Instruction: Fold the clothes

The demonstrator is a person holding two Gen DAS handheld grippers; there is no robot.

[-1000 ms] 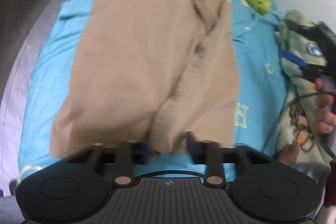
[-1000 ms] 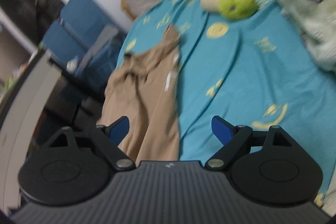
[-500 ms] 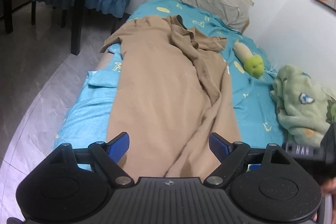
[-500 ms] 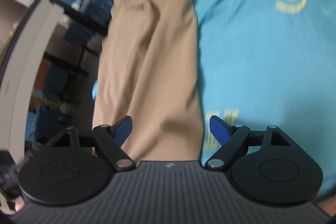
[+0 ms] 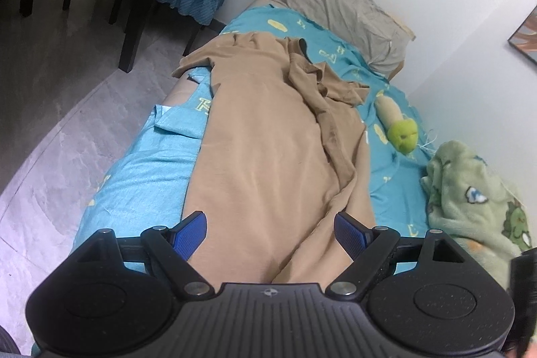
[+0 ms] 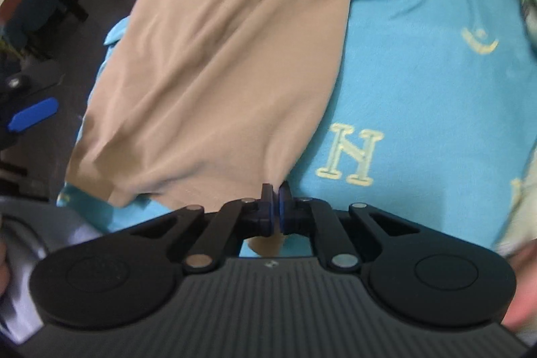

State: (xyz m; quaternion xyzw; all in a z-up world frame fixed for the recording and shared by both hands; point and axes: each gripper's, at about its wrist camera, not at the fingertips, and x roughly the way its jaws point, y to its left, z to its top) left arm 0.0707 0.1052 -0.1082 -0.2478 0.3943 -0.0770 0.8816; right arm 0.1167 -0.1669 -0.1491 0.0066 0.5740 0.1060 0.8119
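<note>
**One tan garment, two grippers on the bed**

One long tan cloth garment (image 5: pixel 268 136) lies stretched along the turquoise printed bed sheet (image 5: pixel 147 163), its crumpled upper part toward the one grey pillow (image 5: pixel 345 5). The left black two-finger gripper (image 5: pixel 270 232) hangs above the near hem with its two blue pads (image 5: pixel 189 232) wide apart, holding nothing. To the right of the garment lie one small green and beige plush toy (image 5: pixel 401 130) and one pale green fleece blanket (image 5: pixel 476 200). The right black two-finger gripper (image 6: pixel 276 202) has its fingers pressed together on the near right corner of the garment (image 6: pixel 214 56).
</note>
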